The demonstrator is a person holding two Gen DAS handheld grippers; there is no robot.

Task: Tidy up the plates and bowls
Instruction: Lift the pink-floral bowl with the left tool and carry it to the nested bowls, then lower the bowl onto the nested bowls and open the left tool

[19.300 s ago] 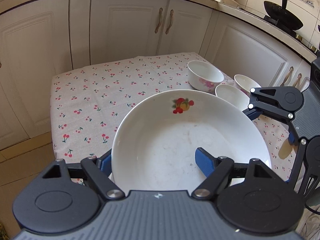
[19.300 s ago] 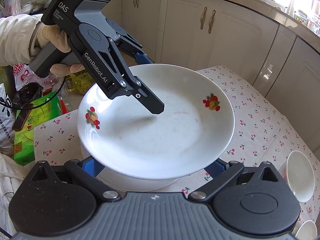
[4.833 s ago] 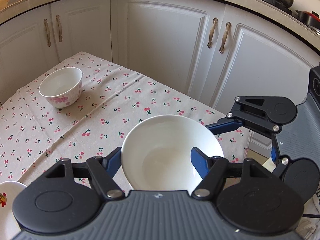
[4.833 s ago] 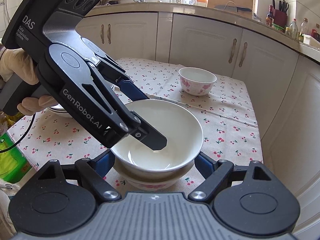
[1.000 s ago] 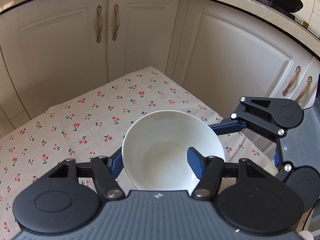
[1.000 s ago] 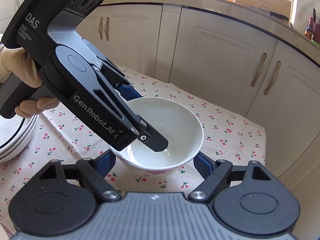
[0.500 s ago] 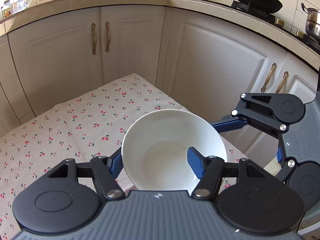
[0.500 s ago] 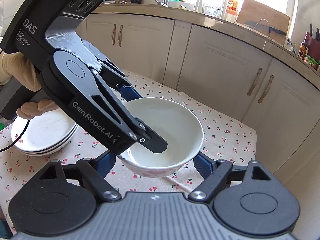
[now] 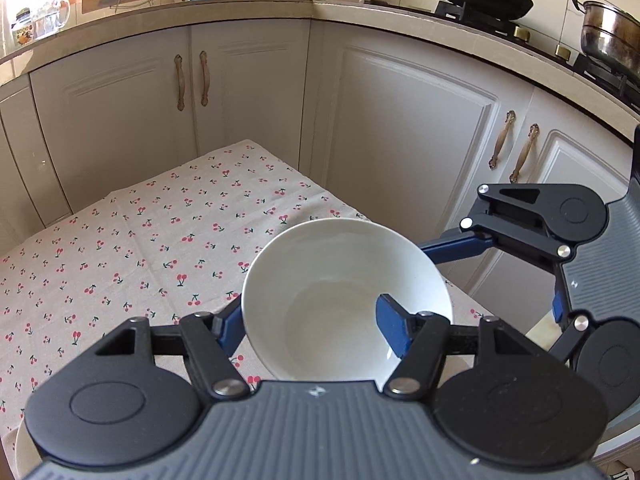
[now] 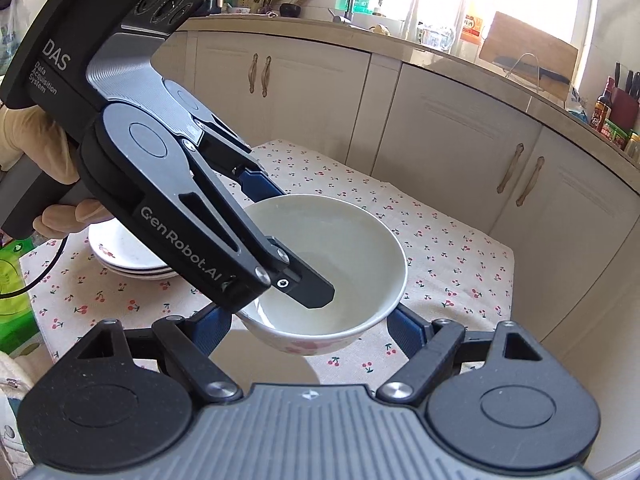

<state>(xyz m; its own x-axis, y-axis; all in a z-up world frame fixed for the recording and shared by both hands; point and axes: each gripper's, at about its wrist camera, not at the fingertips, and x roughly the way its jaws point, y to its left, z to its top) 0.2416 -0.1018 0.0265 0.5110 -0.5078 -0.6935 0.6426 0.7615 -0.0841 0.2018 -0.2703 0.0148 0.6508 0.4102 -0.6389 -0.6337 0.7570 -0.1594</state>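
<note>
Lifted higher and carried across the tablecloth (image 9: 160,240) since a second ago: bowl (image 9: 344,292), now clear of the cloth. Pinched at the near wall by left gripper (image 9: 310,326), clenched; spanned across the body by right gripper (image 10: 308,330), pads seemingly pressing. Plates done: plate stack (image 10: 120,252) plain from the right wrist, barely a rim from the left. Left to do: setting this bowl with the others, in neither view.

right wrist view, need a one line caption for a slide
Two hand-held grippers carry a white bowl above the cherry-print tablecloth, a stack of plates behind.
</note>
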